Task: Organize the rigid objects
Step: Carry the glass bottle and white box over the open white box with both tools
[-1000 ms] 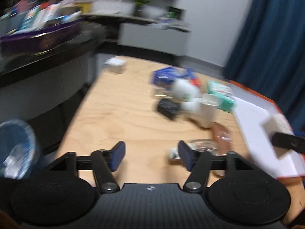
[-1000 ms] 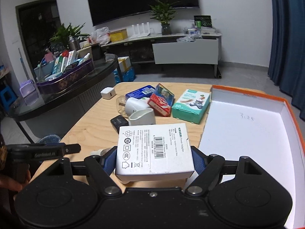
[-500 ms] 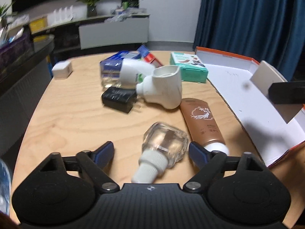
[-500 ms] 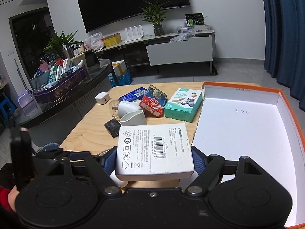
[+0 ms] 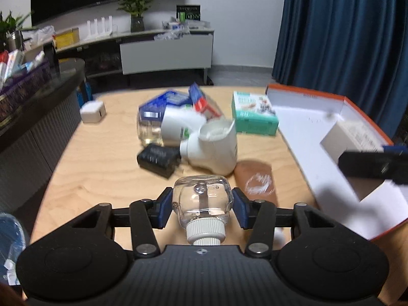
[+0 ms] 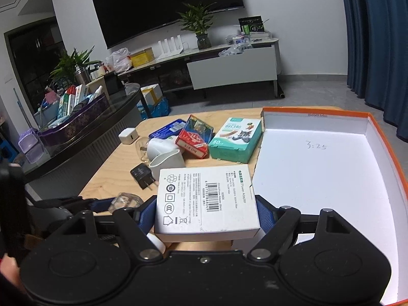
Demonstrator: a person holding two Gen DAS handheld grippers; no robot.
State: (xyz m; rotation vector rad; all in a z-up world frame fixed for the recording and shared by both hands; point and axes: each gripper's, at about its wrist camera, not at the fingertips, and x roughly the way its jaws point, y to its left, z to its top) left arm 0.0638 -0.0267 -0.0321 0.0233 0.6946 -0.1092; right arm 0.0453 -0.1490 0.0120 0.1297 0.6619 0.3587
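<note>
My left gripper [image 5: 202,207] is shut on a clear glass bottle [image 5: 204,200] with a white ribbed cap, held at the table's near edge. My right gripper [image 6: 206,215] is shut on a white power adapter box [image 6: 205,199] and holds it over the near left corner of the orange-rimmed white tray [image 6: 382,137]. In the left wrist view the box [image 5: 354,137] hangs over the tray [image 5: 306,127]. A heap lies mid-table: white cup [image 5: 219,148], black charger [image 5: 158,156], brown tube [image 5: 255,178], teal box [image 5: 252,116], red box [image 6: 195,136].
A small white cube [image 5: 93,111] sits at the table's far left. A blue tin [image 6: 167,128] lies behind the heap. A dark counter [image 6: 84,132] with a purple basket stands left of the table. A blue curtain [image 5: 344,38] hangs at the right.
My left gripper swung toward the heap, moved forward around the clear bottle and closed on it. My right gripper carried the white box a little further over the tray.
</note>
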